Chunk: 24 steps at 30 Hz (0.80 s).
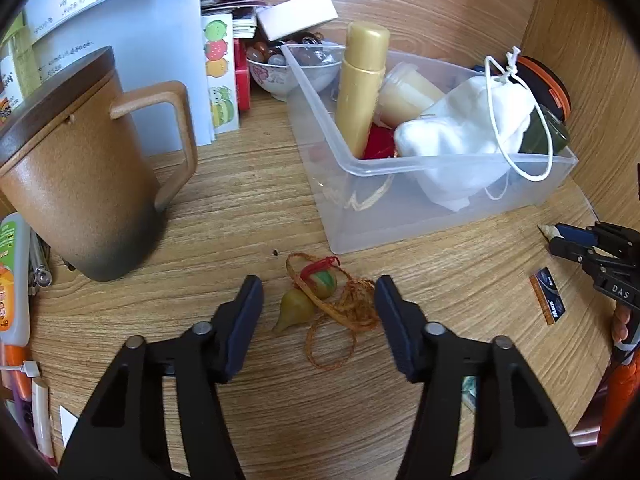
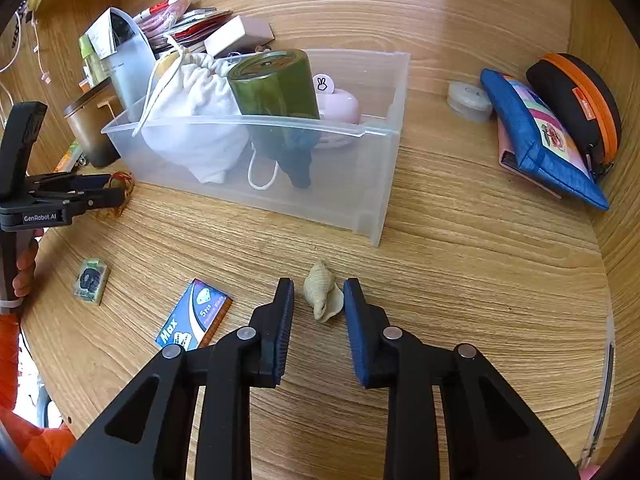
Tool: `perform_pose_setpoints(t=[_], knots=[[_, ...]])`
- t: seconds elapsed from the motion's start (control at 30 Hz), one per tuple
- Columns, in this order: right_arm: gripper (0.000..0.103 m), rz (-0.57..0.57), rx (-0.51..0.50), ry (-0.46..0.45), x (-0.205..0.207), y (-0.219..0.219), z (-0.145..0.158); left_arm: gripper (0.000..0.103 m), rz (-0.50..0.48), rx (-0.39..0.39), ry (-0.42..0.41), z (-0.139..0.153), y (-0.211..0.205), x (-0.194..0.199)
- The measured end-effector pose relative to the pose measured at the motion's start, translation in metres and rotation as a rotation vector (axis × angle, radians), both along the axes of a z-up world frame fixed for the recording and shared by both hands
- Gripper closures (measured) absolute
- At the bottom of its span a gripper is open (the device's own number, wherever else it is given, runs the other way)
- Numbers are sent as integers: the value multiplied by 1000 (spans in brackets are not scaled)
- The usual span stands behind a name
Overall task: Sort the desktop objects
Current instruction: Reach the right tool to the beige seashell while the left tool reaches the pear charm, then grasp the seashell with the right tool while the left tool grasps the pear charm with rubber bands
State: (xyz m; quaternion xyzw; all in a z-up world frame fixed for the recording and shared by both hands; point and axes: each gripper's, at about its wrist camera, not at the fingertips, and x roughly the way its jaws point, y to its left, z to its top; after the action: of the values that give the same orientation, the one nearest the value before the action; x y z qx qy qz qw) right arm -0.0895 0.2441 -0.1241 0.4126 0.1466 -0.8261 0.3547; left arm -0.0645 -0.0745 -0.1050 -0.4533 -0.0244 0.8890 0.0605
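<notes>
a pale, ribbed seashell with a pointed spire lay on the wooden tabletop, just in front of the clear plastic bin. the right gripper had its fingers apart, the shell between them, seemingly apart from both pads. the left gripper also stood with fingers spread wide, flanking a charm: a yellow-green gourd-shaped bead and a red, green and cream bead tangled in orange cord, resting on the tabletop near the bin's front wall, touching neither finger.
</notes>
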Motion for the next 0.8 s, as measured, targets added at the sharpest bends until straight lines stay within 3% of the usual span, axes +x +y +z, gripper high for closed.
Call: perform_pose_setpoints(t=[0.23,0.33,0.37,0.8], knots=[[84,-10,-4,-4,-5,1,0,59,6,-7,10,1,-5,1],[84,-10,-4,-3,-5,1,0,75,-3,-15,11,1,0,-2],[84,-12,-5,-4,-6,2,0,86,-10,-16,9,2,4,-4],[85,9,-24,25,6,6,13,86,-25,-65,40,15,19,9]])
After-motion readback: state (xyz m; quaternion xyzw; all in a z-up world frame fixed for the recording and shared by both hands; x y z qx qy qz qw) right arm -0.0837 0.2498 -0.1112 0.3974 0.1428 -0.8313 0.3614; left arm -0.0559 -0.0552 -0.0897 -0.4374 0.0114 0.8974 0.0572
